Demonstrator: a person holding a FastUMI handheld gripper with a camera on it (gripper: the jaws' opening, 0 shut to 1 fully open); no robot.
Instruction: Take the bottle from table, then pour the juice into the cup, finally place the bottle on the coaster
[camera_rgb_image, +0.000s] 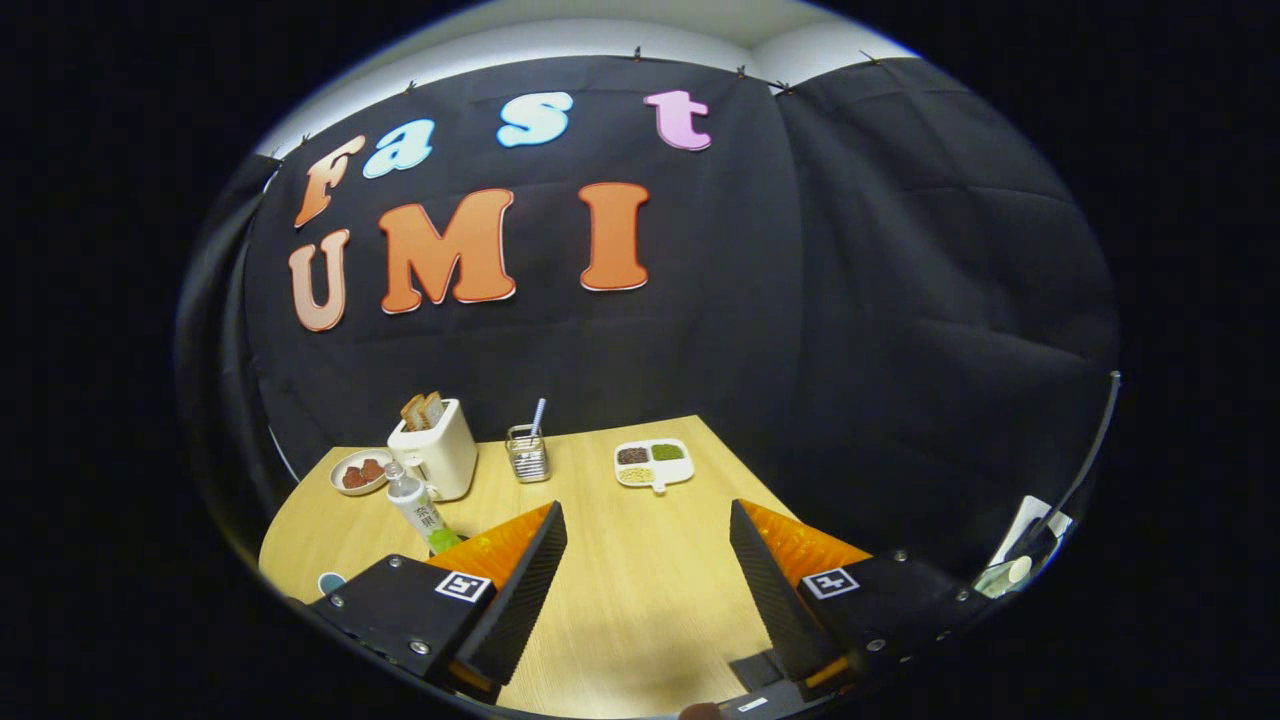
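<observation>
Gripper: the gripper (648, 520) is held above the near part of the wooden table (640, 600), its two black fingers (520, 600) spread wide apart with nothing but bare tabletop seen between them
Jaws: apart, clamped on nothing
Bottle: the clear plastic bottle (415, 508) with a white cap and a label is seen standing just beyond the left finger, off to its outer side; pale green juice is seen at its foot, and its base is hidden behind the orange back of that finger
Toaster: a cream toaster (437, 455) is placed just behind the bottle, with two slices of toast (424, 408) raised out of its slots
Small plate: a white plate (358, 470) with reddish-brown pieces is set beside the toaster, at the table's far left corner
Holder: a wire mesh holder (527, 455) with a striped straw (537, 415) standing in it is found right of the toaster, well beyond the fingers
Divided dish: a white sectioned dish (655, 463) with dark, green and pale grains is laid farther right, ahead of the gap between the fingers
Blue round thing: a bit of something round and blue (331, 582) is glimpsed at the table's near left edge, beside the left finger's housing; what it is cannot be told
</observation>
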